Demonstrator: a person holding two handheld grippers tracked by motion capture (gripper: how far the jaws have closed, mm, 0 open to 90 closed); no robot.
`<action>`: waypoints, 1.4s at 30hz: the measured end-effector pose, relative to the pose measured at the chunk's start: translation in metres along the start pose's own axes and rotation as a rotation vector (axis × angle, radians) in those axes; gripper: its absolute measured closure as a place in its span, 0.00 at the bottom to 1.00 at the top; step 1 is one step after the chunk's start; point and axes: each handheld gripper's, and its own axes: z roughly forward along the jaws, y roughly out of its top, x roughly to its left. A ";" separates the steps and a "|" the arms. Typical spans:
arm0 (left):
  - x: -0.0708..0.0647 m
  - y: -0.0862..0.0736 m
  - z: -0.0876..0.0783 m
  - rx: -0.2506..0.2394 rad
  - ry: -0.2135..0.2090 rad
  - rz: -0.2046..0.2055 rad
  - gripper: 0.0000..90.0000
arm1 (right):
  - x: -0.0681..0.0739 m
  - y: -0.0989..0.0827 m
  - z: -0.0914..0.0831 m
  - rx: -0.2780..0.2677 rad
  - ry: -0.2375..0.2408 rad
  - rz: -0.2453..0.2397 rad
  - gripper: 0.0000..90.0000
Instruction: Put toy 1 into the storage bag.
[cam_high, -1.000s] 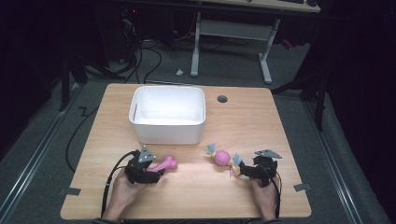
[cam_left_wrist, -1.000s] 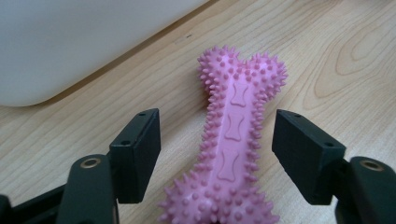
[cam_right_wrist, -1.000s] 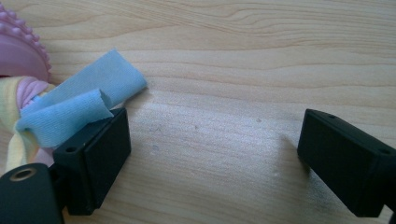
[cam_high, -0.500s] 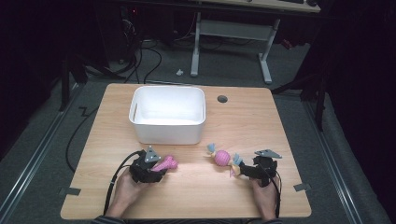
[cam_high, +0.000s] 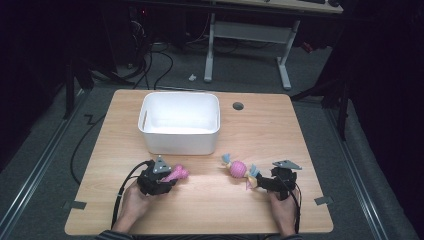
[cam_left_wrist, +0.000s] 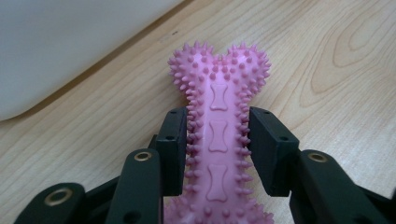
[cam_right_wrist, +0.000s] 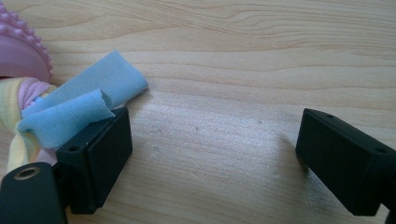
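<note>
The left claw (cam_left_wrist: 218, 144) has just been closing and is now clamped on the shaft of a pink spiked bone toy (cam_left_wrist: 219, 116), which lies on the counter (cam_high: 300, 135) just in front of the white bin (cam_high: 180, 122). The toy is judged secured and ready to be lifted. The right claw (cam_right_wrist: 210, 158) is held apart, nothing between its jaws, beside the blue cloth tail of a pink ball toy (cam_high: 238, 168). No brand or writing can be read, though small marks may be missed in the dim high view.
</note>
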 end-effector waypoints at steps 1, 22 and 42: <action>0.001 0.001 -0.003 -0.005 0.003 -0.003 0.66 | 0.000 0.000 0.000 0.000 0.000 0.000 0.12; 0.012 0.035 -0.059 -0.055 0.014 -0.058 0.66 | 0.001 -0.001 -0.001 -0.004 -0.001 -0.006 0.13; 0.031 0.097 -0.101 -0.134 0.012 -0.051 0.66 | 0.001 -0.001 -0.001 -0.005 -0.001 -0.009 0.13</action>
